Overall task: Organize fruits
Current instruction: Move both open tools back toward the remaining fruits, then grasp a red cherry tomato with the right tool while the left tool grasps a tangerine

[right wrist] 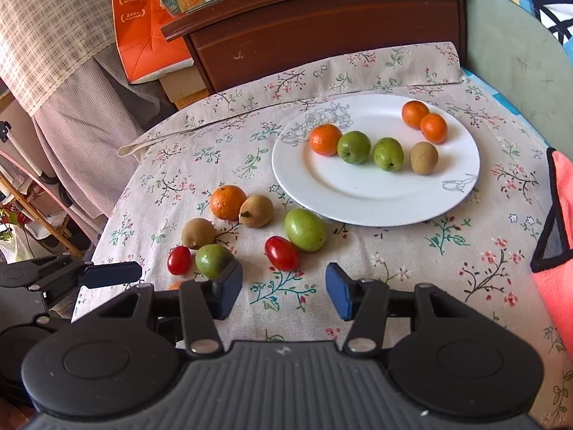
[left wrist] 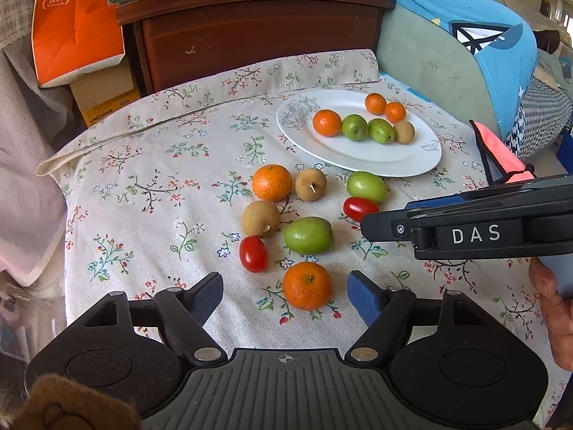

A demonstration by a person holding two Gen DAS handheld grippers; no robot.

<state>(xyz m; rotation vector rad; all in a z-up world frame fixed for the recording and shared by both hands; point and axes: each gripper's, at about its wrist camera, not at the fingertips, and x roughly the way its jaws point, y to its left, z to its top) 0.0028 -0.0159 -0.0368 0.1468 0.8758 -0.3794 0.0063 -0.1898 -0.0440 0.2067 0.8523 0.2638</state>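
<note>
The left tongs [left wrist: 284,292] hang low over the bench [left wrist: 150,193], which wears a floral cotton cloth, with their blue-padded arms spread wide and nothing between them. The nearest small round orange mandarin [left wrist: 307,285] sits just ahead, roughly centred in the gap, stem end turned up. That framing suggests it is the next fruit to be taken; being round, it has no long axis to line up with.

The right tongs [right wrist: 283,288] are likewise spread and empty. They hover close to the glossy red oval cherry tomato [right wrist: 282,253], whose long axis runs diagonally, from upper left to lower right in the right wrist view. A grip across its short width would probably hold better than one along its length.

The white oval china plate [right wrist: 358,200] with grey flower sketches lies farther back and to the right. It already carries three mandarins, two green jujube-like fruits and one brown fuzzy fruit, set loosely by kind, so the sorting looks partly done.

Loose on the cloth in front of the plate lie two mandarins, two brown fuzzy fruits, two green fruits and two red tomatoes. The bigger smooth green oval fruit [right wrist: 305,229] lies just beside the plate rim, with its long axis slanting like the tomato's.
</note>
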